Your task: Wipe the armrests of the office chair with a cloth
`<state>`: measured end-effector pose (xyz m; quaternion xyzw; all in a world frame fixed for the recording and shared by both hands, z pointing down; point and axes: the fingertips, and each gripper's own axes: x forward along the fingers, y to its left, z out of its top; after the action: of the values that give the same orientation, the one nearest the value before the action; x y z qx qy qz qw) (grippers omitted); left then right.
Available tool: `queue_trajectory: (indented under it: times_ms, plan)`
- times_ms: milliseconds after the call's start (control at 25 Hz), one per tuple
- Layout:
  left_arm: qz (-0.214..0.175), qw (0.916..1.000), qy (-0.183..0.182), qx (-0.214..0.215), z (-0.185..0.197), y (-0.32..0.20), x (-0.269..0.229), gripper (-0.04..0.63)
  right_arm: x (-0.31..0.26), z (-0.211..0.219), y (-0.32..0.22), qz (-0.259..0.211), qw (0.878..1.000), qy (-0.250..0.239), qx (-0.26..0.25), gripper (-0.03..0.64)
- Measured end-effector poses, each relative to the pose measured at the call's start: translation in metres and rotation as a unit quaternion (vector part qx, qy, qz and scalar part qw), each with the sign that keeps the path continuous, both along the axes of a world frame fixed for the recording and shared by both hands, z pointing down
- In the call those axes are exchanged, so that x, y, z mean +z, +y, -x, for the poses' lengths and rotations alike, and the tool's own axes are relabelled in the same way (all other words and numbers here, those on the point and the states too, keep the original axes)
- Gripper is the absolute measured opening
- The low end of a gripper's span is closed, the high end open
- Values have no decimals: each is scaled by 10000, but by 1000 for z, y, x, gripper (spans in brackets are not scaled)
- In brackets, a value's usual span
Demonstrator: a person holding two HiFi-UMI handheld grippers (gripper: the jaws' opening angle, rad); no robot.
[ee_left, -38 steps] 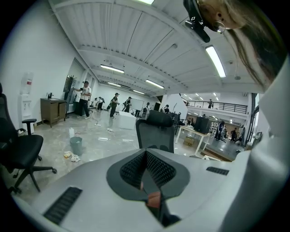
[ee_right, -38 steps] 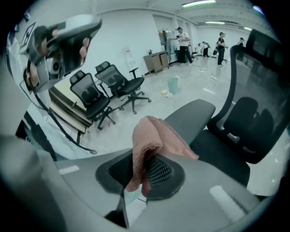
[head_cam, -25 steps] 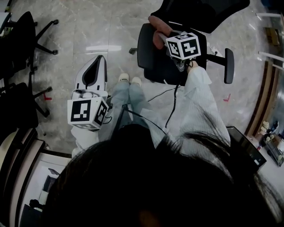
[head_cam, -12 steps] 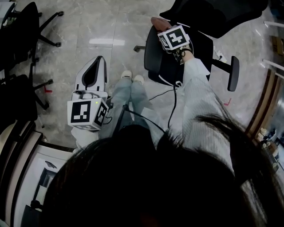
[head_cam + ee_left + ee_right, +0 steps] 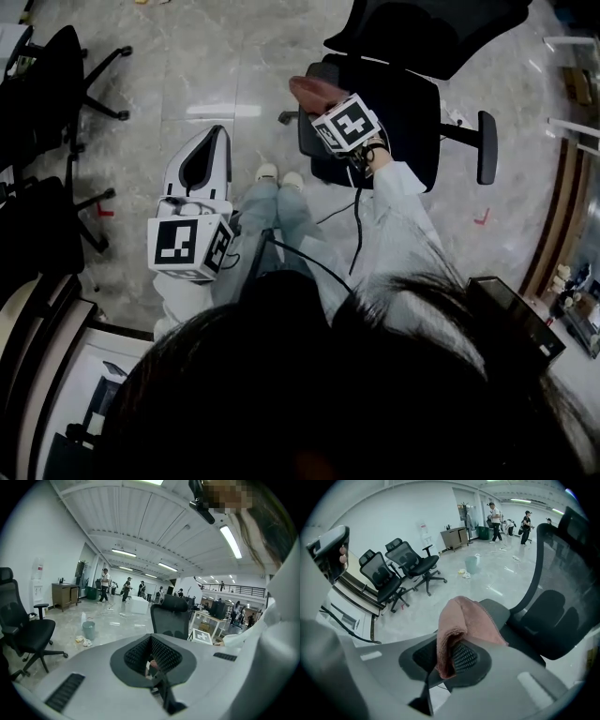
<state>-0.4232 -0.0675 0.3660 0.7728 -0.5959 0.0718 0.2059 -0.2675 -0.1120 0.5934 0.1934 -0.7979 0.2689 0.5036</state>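
The black office chair (image 5: 403, 103) stands just ahead of me, mesh back (image 5: 562, 573) upright. My right gripper (image 5: 323, 101) is shut on a folded pink cloth (image 5: 314, 91) and holds it over the chair's left armrest (image 5: 305, 141). In the right gripper view the cloth (image 5: 461, 625) drapes over the jaws, with the grey armrest pad (image 5: 499, 611) right behind it. The far armrest (image 5: 486, 147) is bare. My left gripper (image 5: 217, 138) hangs by my left leg, away from the chair, its jaws together and holding nothing; its own view shows the chair's back (image 5: 171, 620).
Other black office chairs stand at the left (image 5: 47, 66) (image 5: 37, 225) and along the wall (image 5: 412, 559). A small bucket (image 5: 471, 564) and rags lie on the marble floor farther off. A cable (image 5: 359, 211) runs along my right sleeve. People walk in the far background.
My right gripper has carried the cloth leftwards from over the seat to the chair's left armrest. The left gripper has hardly moved.
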Motion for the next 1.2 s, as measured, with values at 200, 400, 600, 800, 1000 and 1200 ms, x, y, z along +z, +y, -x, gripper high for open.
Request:
queue_trajectory:
  times_ms: [200, 400, 600, 800, 1000, 1200]
  plan:
    - [-198, 9994, 25, 287, -24, 0, -19, 3, -12, -2, 53, 52, 9998, -188, -34, 51]
    - [-363, 9977, 43, 577, -48, 5, -32, 3, -18, -9, 97, 162, 9991, -375, 148, 51]
    - [-489, 9957, 26, 790, -66, 8, -45, 3, -21, -16, 123, 335, 9950, -724, 601, 50]
    - [-643, 9932, 11, 970, -75, 8, -58, 3, -69, -27, 99, -385, 9696, -1723, 1693, 49]
    - [-951, 9878, 63, 1234, -91, 4, -85, 3, -166, -51, 69, -1730, 9286, -2373, 2270, 50]
    - [-1300, 9791, 136, 1556, -113, 0, -119, 3, -271, -77, 62, -2983, 8728, -2799, 2664, 49]
